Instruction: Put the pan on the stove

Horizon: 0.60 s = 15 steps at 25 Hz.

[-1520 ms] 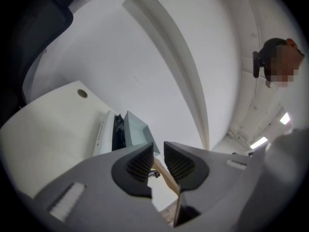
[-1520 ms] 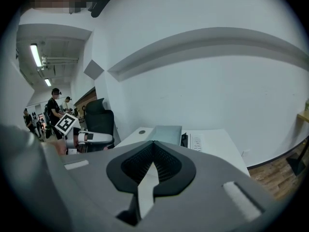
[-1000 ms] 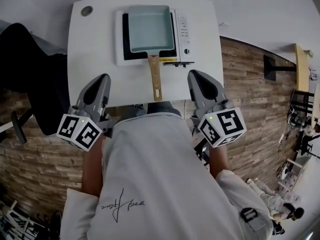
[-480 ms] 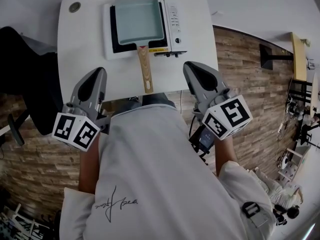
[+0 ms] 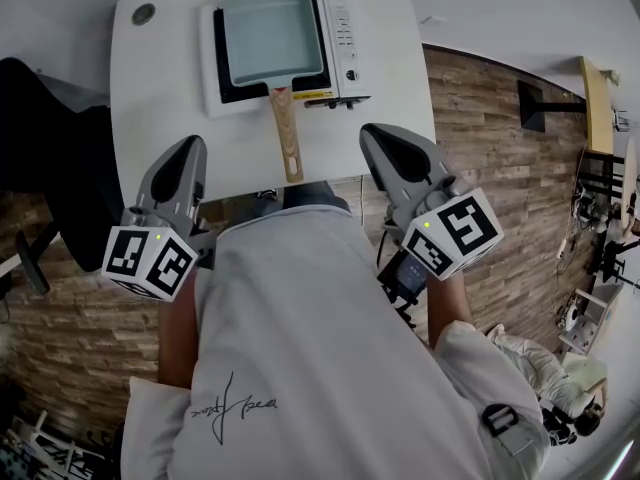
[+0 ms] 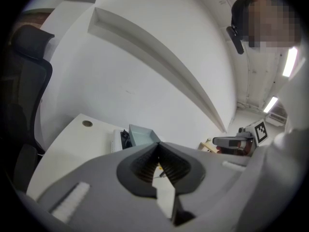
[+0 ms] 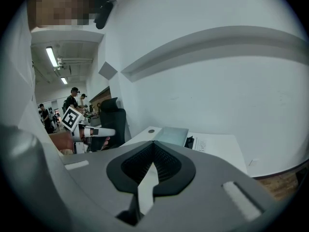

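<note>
While the person in the white shirt (image 5: 300, 348) stands at the near edge of the counter (image 5: 160, 98), both tools sit either side of the body, tips pointing toward the counter. The left tool (image 5: 188, 146) has its jaws closed tip to tip with nothing between them. The right tool (image 5: 372, 133) is the same, pinched together and empty. Neither touches anything. Further out, a wooden handle (image 5: 285, 133) lies between the two tools, well apart from both, pointing back at the person. It belongs to the pale blue rectangular pan (image 5: 268, 33), which sits flat on the black top of the white stove (image 5: 345, 43); the control panel (image 5: 343, 28) is on the stove's right side. A round grommet (image 5: 143, 14) is at the far left corner. A black chair (image 5: 50, 158) stands left of the counter, on a wood floor (image 5: 500, 168).
</note>
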Tool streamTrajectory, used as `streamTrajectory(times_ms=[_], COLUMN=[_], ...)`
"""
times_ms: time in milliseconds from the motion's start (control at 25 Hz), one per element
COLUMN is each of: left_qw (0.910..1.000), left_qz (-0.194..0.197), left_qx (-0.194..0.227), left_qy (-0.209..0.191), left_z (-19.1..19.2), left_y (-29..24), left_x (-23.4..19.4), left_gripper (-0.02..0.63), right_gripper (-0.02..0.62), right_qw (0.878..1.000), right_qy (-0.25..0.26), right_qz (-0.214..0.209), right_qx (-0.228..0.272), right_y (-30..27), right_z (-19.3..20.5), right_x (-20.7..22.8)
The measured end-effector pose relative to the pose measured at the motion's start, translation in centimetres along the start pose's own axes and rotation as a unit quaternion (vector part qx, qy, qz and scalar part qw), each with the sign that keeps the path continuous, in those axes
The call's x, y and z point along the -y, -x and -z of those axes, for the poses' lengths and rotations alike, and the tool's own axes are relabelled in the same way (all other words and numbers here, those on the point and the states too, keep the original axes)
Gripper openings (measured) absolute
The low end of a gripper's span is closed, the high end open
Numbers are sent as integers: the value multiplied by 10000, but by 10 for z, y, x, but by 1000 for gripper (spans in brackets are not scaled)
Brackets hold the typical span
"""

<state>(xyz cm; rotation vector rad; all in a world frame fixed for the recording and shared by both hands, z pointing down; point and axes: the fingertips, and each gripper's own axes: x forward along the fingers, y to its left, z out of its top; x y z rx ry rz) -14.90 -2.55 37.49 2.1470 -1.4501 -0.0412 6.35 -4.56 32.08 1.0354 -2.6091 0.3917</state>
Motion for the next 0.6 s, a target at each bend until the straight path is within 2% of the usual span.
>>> streamTrajectory(times_ms=[160, 600], left_qw=[10000, 9995], left_qz=[60, 245], left_qx=[-4, -174], left_qy=[30, 24], left_z=[2, 13], left_y=[1, -3], left_x=[1, 10], left_gripper=[55, 55], right_gripper=[-3, -3], right_qw=[9998, 9991], right_qy=[-86, 236], right_qz=[-160, -167], right_qx=[-75, -296], right_y=[1, 6], right_z=[5, 15], right_x=[-8, -18])
